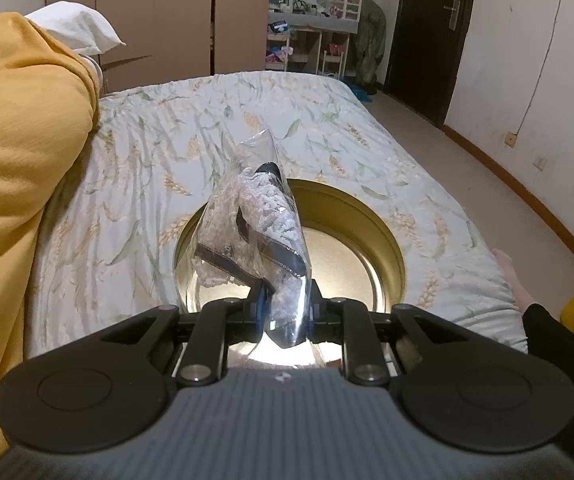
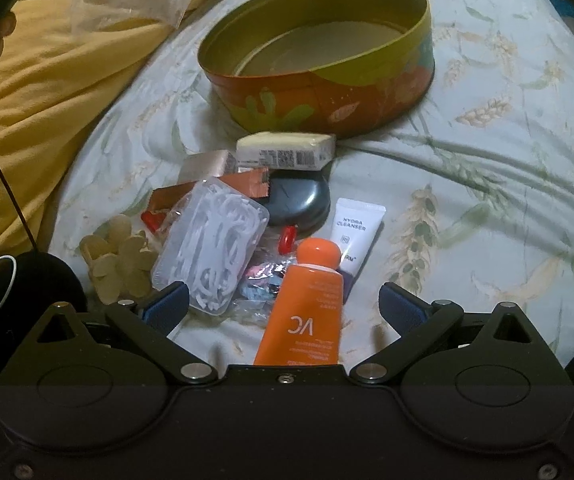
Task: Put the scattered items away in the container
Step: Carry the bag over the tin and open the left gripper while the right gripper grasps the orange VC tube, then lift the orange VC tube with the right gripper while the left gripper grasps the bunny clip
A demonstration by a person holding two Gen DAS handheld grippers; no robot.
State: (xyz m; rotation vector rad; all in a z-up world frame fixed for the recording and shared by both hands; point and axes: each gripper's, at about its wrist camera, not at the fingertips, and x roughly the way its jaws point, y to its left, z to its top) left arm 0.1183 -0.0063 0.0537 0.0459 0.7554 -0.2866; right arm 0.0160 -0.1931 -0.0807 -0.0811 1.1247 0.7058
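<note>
Fingers of the left gripper (image 1: pixel 285 312) are clamped on a clear plastic packet (image 1: pixel 259 236) of white lace, which hangs over the open mouth of the round tin (image 1: pixel 391 240), the landmark for all that follows. Fingers of the right gripper (image 2: pixel 283 304) stand wide apart, pressing on nothing, with the orange tube (image 2: pixel 303 308) lying lengthwise between them, on the side of the tin nearer the camera.

To do the step well, the packet should be brought over the middle of the tin and lowered until its trailing end clears the rim, and only then let go, since a light crinkled bag is likely to catch on the wall and slide off onto the bed (image 2: pixel 487 160). The right fingers would best close across the tube's flat body, not its rounded cap.

Beside the tube lies a white cleanser tube (image 2: pixel 357 232); towards the tin from these sit a clear box of floss picks (image 2: pixel 215 248), a dark round compact (image 2: pixel 299 200) and a wrapped white bar (image 2: pixel 285 152) just beside the tin's wall. A beige flower clip (image 2: pixel 121 264) lies beyond the floss box. These crowd the orange tube's left flank, so the left-hand finger may nudge the floss box. A yellow blanket (image 2: pixel 67 72) lies beyond the tin's left side.
</note>
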